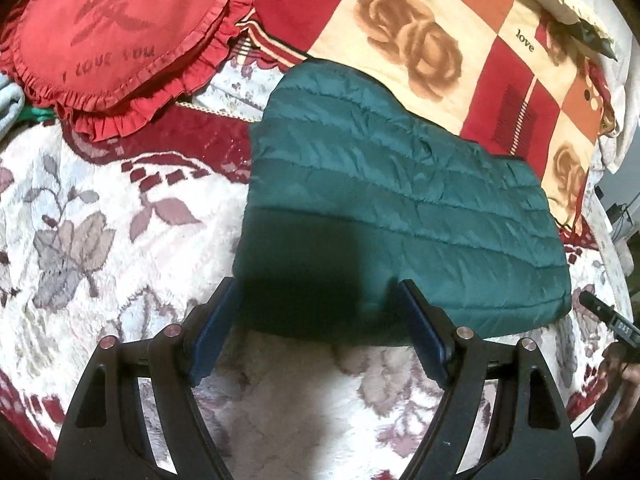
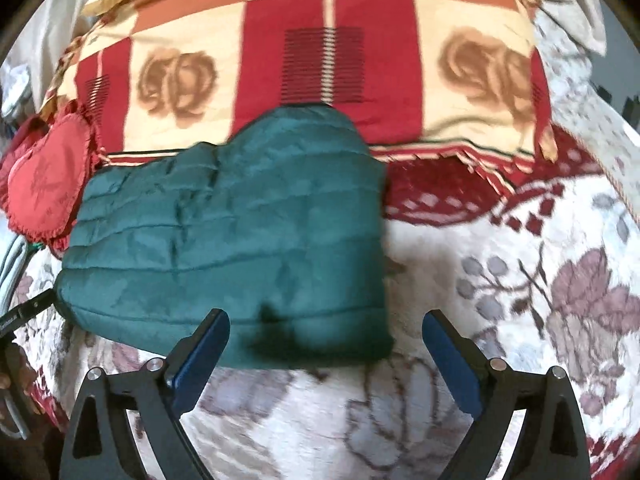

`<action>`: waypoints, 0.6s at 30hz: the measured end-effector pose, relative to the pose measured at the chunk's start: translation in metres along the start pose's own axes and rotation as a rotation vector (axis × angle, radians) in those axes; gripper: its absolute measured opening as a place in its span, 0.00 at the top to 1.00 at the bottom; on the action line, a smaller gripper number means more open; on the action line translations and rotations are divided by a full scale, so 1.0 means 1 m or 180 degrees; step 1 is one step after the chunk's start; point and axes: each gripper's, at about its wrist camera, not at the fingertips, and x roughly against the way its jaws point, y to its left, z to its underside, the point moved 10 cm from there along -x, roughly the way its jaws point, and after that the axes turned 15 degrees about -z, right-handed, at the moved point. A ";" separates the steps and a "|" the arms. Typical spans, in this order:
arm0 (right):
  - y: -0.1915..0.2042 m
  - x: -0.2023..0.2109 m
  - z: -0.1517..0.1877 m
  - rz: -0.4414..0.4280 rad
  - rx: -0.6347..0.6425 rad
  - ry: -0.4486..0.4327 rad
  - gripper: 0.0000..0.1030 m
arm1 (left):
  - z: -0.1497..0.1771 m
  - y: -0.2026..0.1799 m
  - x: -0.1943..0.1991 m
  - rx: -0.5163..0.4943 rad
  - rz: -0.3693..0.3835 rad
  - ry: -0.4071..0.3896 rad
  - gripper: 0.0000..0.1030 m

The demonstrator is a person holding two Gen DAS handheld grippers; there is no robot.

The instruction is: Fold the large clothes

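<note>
**Green jacket folded on the bed, both grippers open above it**

The jacket (image 1: 396,208), a dark green quilted one, lies folded into a thick, roughly rectangular bundle on the floral blanket (image 1: 100,216). Its far edge runs up onto the checked quilt (image 1: 420,32) with the brown roses and the word "love". The stitched channels run across it, and the cloth is a little creased near the middle.

The left gripper (image 1: 320,304) hangs just over the near edge of the jacket, fingers spread wide with nothing between them; its shadow falls dark on the near left corner of the bundle. The blue pads (image 1: 424,320) stand clear of the cloth, so far as I can tell from this angle.

The right gripper (image 2: 326,334) is likewise wide open and empty, poised at the near right corner of the jacket (image 2: 240,220). Its left finger overlaps the jacket's edge in view, while the right finger is over bare blanket (image 2: 520,240). This view is blurred, so whether anything touches cannot be told.

A red frilled heart pillow (image 1: 116,40), reading "I love you", sits on the bed to the jacket's left, apart from it. The quilt (image 2: 328,40) fills the back of the right wrist view, with the pillow (image 2: 44,184) at the jacket's far left side.
</note>
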 end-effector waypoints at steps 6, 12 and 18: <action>-0.016 -0.009 0.003 -0.0123 -0.0202 -0.0003 0.01 | 0.001 0.003 -0.007 0.0053 -0.0004 0.0034 0.22; -0.014 -0.023 0.003 -0.0265 -0.0175 0.0037 0.01 | 0.001 0.003 -0.014 0.0049 0.0039 0.0055 0.22; -0.016 -0.041 0.002 -0.0435 -0.0267 0.0072 0.01 | -0.001 0.002 -0.023 0.0080 0.0143 0.0090 0.21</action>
